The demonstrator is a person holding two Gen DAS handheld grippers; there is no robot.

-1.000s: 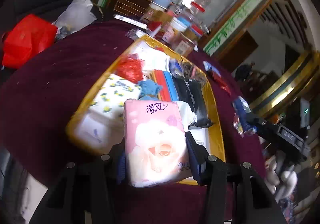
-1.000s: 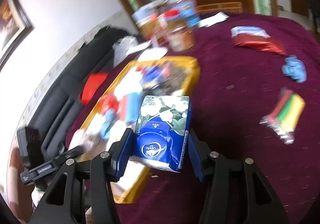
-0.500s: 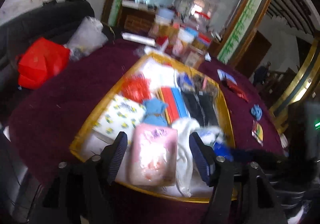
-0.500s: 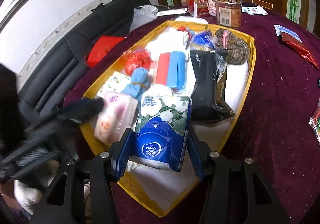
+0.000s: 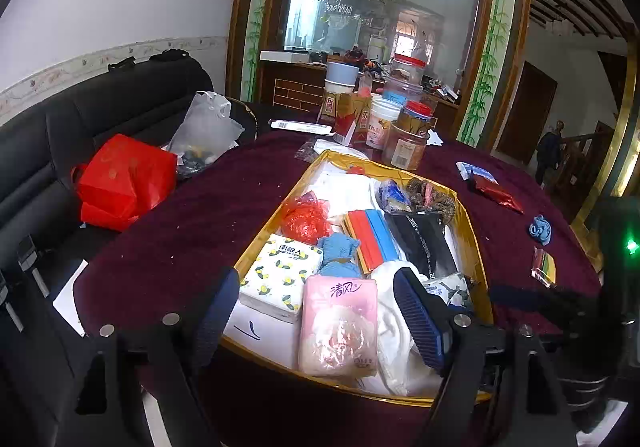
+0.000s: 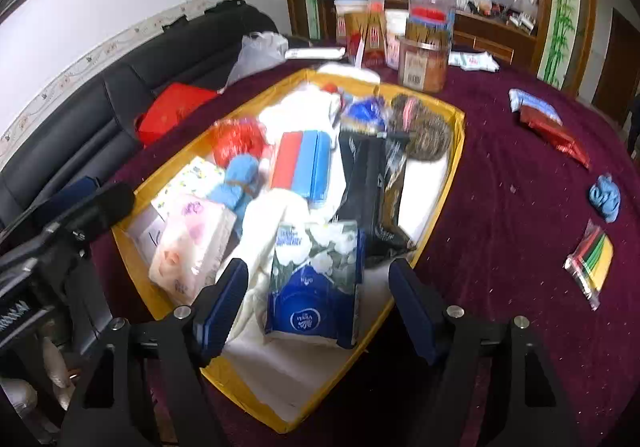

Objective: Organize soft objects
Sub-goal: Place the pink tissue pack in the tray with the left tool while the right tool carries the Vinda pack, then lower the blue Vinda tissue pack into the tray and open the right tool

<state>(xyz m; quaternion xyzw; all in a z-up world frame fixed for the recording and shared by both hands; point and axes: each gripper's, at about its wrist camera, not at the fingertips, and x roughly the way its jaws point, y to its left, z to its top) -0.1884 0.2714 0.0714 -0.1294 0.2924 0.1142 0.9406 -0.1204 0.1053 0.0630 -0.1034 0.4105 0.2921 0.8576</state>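
A yellow tray (image 5: 468, 231) (image 6: 448, 183) on the maroon table holds several soft things. The pink tissue pack (image 5: 339, 325) (image 6: 192, 247) lies at the tray's near edge, next to a lemon-print pack (image 5: 280, 277). My left gripper (image 5: 318, 317) is open above it, touching nothing. The blue floral tissue pack (image 6: 316, 283) lies in the tray on white cloth (image 6: 272, 231). My right gripper (image 6: 318, 307) is open around it, jaws apart from its sides. The left gripper body (image 6: 80, 215) shows at left in the right wrist view.
Loose on the table at right: a blue cloth bundle (image 6: 605, 197), a coloured strip pack (image 6: 590, 261), red and blue packets (image 6: 552, 127). Jars and boxes (image 5: 384, 119) stand behind the tray. A red bag (image 5: 120, 183) and clear bag lie on the black sofa (image 5: 80, 127).
My left gripper opened, let the pink pack down in the tray and drew back. My right gripper carried the blue floral pack over the tray, then opened and released it.
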